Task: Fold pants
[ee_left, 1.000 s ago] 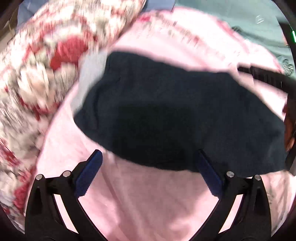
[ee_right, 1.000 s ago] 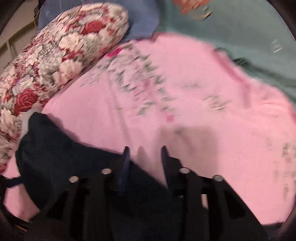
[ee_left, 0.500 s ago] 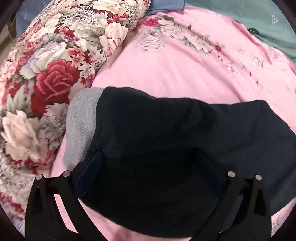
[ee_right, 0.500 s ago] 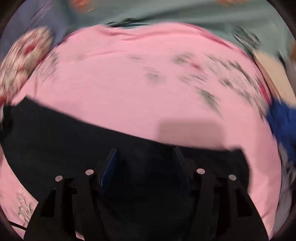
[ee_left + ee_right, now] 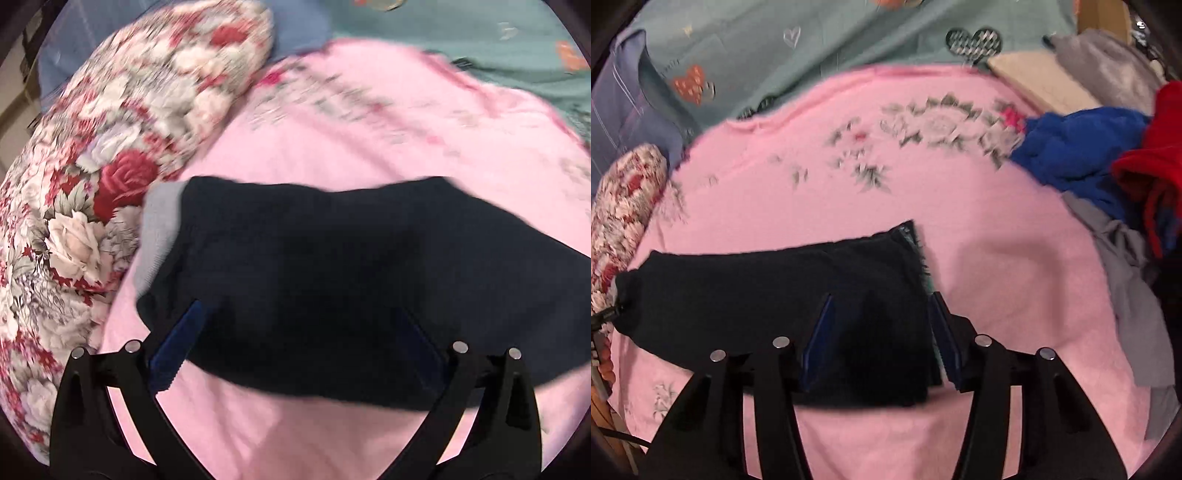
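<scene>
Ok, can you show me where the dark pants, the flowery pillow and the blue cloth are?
dark pants (image 5: 775,291): right wrist view, middle of the folded fabric.
flowery pillow (image 5: 125,173): left wrist view, on a red rose.
blue cloth (image 5: 1078,147): right wrist view, middle of the crumpled heap.

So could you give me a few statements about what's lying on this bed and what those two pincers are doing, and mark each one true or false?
1. The dark pants lie on a pink blanket. True.
2. The right gripper is clamped shut on the pants. False: its jaws have just been opening and stand apart over the cloth.
3. A floral pillow lies beside the pants. True.
4. The left gripper is closed. False: its jaws are spread wide.
5. The blue garment lies on the pants. False: it lies apart, at the blanket's edge.
</scene>
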Tool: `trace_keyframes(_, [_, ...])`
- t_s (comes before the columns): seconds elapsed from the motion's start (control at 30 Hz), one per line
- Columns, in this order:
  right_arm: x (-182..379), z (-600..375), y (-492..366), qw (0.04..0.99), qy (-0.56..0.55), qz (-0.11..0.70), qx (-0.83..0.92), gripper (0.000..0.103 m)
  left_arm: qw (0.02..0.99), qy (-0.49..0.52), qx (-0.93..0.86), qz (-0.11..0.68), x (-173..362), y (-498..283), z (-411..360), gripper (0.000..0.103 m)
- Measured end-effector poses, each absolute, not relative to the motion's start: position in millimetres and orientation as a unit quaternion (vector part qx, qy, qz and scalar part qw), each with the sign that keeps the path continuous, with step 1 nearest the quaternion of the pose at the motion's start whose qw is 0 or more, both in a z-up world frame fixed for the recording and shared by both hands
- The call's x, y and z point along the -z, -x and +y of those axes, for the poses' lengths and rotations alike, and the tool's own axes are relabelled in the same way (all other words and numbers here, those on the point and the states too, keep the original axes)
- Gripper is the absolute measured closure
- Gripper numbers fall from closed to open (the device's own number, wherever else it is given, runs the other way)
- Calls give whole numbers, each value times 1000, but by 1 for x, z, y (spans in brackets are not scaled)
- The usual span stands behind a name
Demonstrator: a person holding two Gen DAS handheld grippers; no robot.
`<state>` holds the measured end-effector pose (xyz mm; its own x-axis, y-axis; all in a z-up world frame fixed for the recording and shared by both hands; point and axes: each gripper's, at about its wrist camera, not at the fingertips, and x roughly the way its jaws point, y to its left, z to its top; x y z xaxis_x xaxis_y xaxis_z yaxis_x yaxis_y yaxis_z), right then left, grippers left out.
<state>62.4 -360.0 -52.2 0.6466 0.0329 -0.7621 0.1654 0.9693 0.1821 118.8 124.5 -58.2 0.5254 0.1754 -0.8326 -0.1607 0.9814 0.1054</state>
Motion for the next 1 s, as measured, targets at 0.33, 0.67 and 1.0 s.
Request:
trace_keyframes(0.33, [86,-376,-17,863,-232,444,66,39,853,3,-62,518,96,-106,71,2])
trace_keyframes(0.67, [96,-379,-57,852,-308,419,61,73,849,-1,-63,525,97,-114,66,2])
trace_keyframes(1.0, [29,-323,-61,880,-275,386,-14,84,849,2,-49,525,99,-116,69,2])
